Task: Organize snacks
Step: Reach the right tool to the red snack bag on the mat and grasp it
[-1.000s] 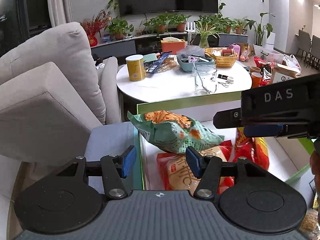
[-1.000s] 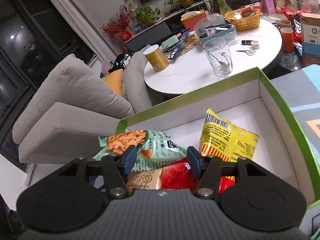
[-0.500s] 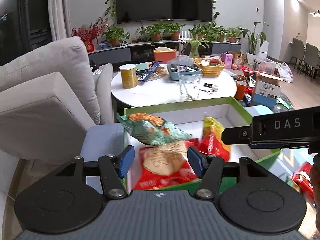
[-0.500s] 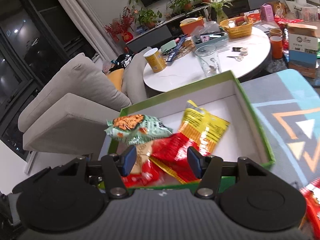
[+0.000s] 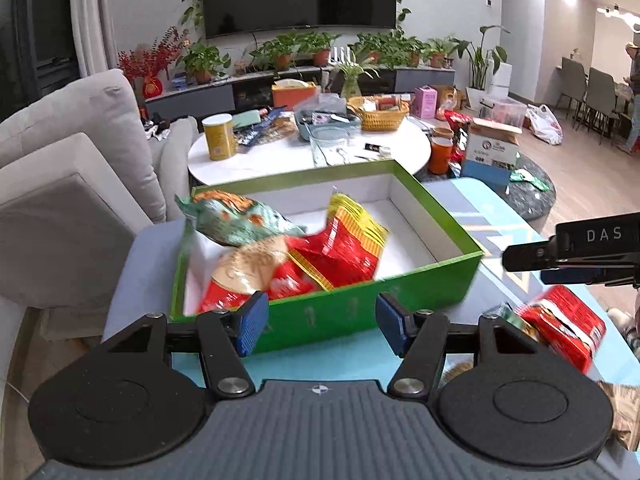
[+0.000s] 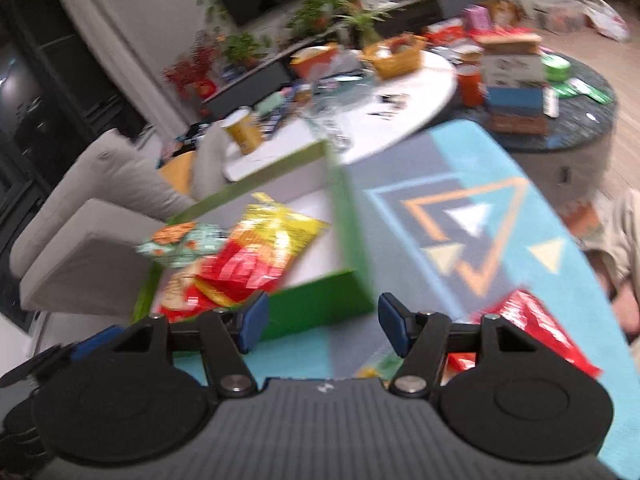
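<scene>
A green box (image 5: 360, 308) with a white inside holds a pale green snack bag (image 5: 236, 220), a red and yellow bag (image 5: 344, 240) and a red bag with a tan picture (image 5: 248, 272). The box (image 6: 320, 304) and its bags also show, blurred, in the right wrist view. My left gripper (image 5: 318, 328) hangs open just in front of the box's near wall, nothing between its fingers. My right gripper (image 6: 318, 326) is empty too, its jaws opening, near the box's right corner. A red snack bag (image 5: 560, 320) lies on the patterned cloth to the right; in the right wrist view that red bag (image 6: 536, 332) lies beside the right finger.
The box stands on a blue patterned cloth (image 6: 460, 220). A grey sofa (image 5: 72, 168) is at the left. Behind is a round white table (image 5: 280, 156) with a yellow can (image 5: 218, 136), a glass jug (image 5: 330, 146) and a basket (image 5: 380, 116). A person's sleeve (image 6: 616, 236) is at the right edge.
Both grippers have drawn back from over the box to in front of it. The right view has swung right, and a loose red bag has come into sight. Both pairs of jaws stand wider.
</scene>
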Motion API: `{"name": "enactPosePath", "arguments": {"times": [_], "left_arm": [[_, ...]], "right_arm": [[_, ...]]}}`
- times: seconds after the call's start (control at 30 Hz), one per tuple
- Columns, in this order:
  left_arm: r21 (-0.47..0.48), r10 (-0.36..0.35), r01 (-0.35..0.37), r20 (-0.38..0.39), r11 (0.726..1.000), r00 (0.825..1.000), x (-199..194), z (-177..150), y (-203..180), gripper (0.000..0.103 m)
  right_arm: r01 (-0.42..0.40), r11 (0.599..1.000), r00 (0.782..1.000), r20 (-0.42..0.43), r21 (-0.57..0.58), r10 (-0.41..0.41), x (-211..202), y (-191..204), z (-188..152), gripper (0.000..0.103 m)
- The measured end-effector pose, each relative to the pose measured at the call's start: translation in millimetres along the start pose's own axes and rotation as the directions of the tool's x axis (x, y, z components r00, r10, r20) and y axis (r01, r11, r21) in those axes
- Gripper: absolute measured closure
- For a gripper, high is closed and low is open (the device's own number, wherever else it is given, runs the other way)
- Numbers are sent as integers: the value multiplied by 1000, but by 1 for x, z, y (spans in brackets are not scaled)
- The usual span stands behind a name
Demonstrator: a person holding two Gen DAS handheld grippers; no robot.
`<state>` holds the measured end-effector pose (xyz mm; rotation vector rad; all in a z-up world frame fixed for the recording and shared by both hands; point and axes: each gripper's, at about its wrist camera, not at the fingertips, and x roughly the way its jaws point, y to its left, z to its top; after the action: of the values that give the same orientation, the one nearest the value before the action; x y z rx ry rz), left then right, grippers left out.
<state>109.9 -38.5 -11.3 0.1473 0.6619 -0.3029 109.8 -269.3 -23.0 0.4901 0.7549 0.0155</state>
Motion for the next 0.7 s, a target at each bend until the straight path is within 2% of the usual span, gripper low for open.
{"name": "enactPosePath", "arguments": {"times": [0.27,0.4,0.53,0.7], "left_arm": [[27,-47,48,-36,998,998,2,-8,-29,46],[63,-84,86,-39,994,996,5,-9,-50,46],[87,-149,154,-56,984,987,10,-13,-72,46],[135,-147,157,-80,978,986,19,-20,-89,46]], "right_arm": [[100,991,995,13,85,-101,-7,-56,-13,49],[116,983,993,15,141,-119,-9,-75,-14,48],[133,979,990,18,157,-138,-9,-88,-20,47],[124,977,992,-21,172,-122,-5,-98,-25,49]]}}
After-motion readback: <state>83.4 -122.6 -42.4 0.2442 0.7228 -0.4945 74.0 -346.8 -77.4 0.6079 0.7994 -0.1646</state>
